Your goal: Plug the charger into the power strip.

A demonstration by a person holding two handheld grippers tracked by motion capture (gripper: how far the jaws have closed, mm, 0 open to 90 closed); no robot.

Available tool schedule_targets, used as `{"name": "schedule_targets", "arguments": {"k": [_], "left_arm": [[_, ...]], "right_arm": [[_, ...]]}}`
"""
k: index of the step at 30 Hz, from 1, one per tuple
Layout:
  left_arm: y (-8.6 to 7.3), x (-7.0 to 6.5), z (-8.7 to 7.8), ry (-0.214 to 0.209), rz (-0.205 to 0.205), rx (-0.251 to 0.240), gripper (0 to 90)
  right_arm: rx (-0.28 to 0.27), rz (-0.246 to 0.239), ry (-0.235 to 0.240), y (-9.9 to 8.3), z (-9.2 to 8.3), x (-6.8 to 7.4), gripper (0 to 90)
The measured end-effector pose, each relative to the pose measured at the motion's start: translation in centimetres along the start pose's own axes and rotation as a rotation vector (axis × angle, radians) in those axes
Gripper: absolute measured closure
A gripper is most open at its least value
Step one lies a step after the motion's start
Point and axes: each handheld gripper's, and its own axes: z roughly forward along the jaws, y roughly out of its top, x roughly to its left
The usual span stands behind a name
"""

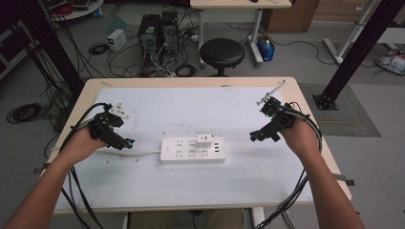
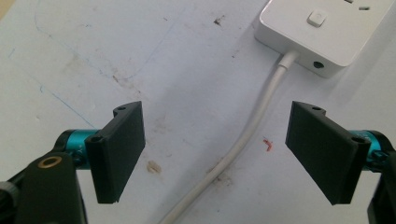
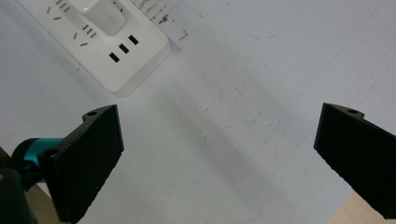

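A white power strip [image 1: 192, 149] lies in the middle of the white mat, with a white plug adapter [image 1: 205, 140] seated in its upper right sockets. Its white cord [image 1: 143, 153] runs left. My left gripper [image 1: 128, 142] hovers left of the strip, open and empty. In the left gripper view the cord [image 2: 243, 140] passes between the jaws on the mat below, and the strip's switch end [image 2: 317, 32] lies ahead. My right gripper [image 1: 254, 136] sits right of the strip, open and empty. Its view shows the strip's USB end [image 3: 122, 49] and the adapter [image 3: 100, 14].
The white mat [image 1: 191, 191] covers most of the wooden table [image 1: 315, 143]. Beyond the far edge stand a black stool [image 1: 222, 53], computer towers [image 1: 157, 33] and tangled cables on the floor. A black frame post [image 1: 353, 52] rises at the right.
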Motion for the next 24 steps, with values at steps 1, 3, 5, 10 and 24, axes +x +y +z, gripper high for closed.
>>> {"name": "schedule_targets", "arguments": {"k": [1,3,5,10,24], "left_arm": [[0.0,-0.1,0.0,0.001,-0.002,0.0,19.9],[-0.2,-0.1,0.0,0.004,-0.003,-0.003,19.9],[-0.2,-0.1,0.0,0.006,-0.003,0.001,19.9],[-0.5,-0.3,0.0,0.009,-0.013,-0.003,19.9],[-0.5,-0.6,0.0,0.011,-0.013,-0.006,19.9]], "right_arm": [[0.0,0.004,0.001,-0.1,0.1,0.0,0.8],[0.006,0.011,0.001,-0.4,0.3,0.1,0.8],[0.004,0.015,0.004,-0.6,0.4,0.1,0.7],[0.002,0.02,0.009,-1.2,0.7,0.1,0.7],[-0.01,0.052,0.021,-2.9,1.3,-0.1,0.8]]}}
